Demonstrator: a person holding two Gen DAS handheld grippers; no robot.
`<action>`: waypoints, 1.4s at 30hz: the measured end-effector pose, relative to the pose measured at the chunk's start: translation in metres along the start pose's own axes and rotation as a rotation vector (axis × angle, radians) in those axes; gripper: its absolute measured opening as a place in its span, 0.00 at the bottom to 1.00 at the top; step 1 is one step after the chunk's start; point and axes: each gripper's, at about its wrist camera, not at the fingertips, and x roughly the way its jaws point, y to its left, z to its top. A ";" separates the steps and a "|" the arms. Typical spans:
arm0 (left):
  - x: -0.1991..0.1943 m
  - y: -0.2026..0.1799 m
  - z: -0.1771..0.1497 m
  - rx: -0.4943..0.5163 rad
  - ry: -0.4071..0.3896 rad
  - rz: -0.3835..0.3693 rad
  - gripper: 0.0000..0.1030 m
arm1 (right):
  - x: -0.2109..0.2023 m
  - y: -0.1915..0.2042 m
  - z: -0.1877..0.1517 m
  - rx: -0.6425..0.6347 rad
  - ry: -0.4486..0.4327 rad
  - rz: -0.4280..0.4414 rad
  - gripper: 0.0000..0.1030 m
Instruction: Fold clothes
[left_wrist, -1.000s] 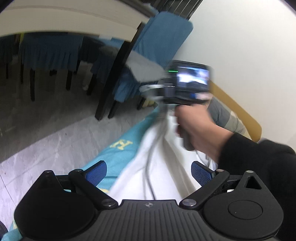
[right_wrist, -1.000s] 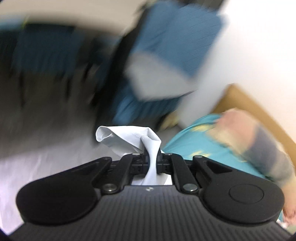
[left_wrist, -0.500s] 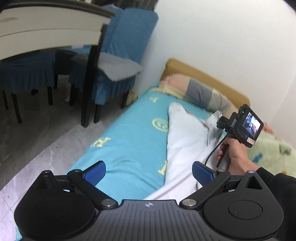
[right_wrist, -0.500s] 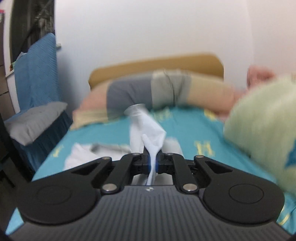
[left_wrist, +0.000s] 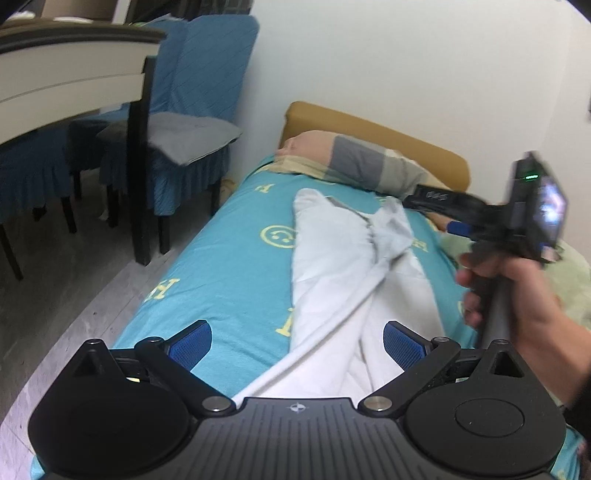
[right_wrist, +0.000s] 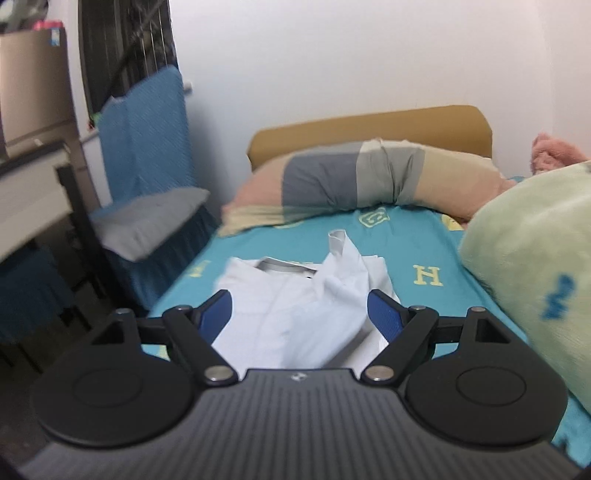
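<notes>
A white shirt (left_wrist: 332, 280) lies lengthwise on the turquoise bed sheet (left_wrist: 236, 258), its collar end toward the pillow. In the right wrist view the shirt (right_wrist: 295, 306) shows its collar and a bunched sleeve. My left gripper (left_wrist: 297, 343) is open and empty above the shirt's near end. My right gripper (right_wrist: 299, 314) is open and empty just above the shirt; it also shows in the left wrist view (left_wrist: 454, 218) at the right, held in a hand.
A striped pillow (right_wrist: 362, 181) lies against the tan headboard (right_wrist: 369, 122). A pale green blanket (right_wrist: 532, 258) is bunched on the bed's right. Blue covered chairs (left_wrist: 192, 110) and a table (left_wrist: 66, 70) stand left of the bed on the grey floor.
My right gripper swung over the bed, laid down the shirt fabric it was pinching and opened. The left gripper stayed open and tilted toward the bed.
</notes>
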 end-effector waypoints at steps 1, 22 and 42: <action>-0.003 0.003 0.003 -0.007 0.016 -0.026 0.98 | -0.020 0.001 0.001 0.010 -0.003 0.010 0.80; 0.027 0.146 0.046 -0.187 0.408 -0.375 0.89 | -0.242 -0.055 -0.107 0.261 0.155 0.005 0.80; -0.012 0.035 0.000 0.684 0.495 -0.328 0.03 | -0.211 -0.058 -0.131 0.303 0.288 -0.053 0.79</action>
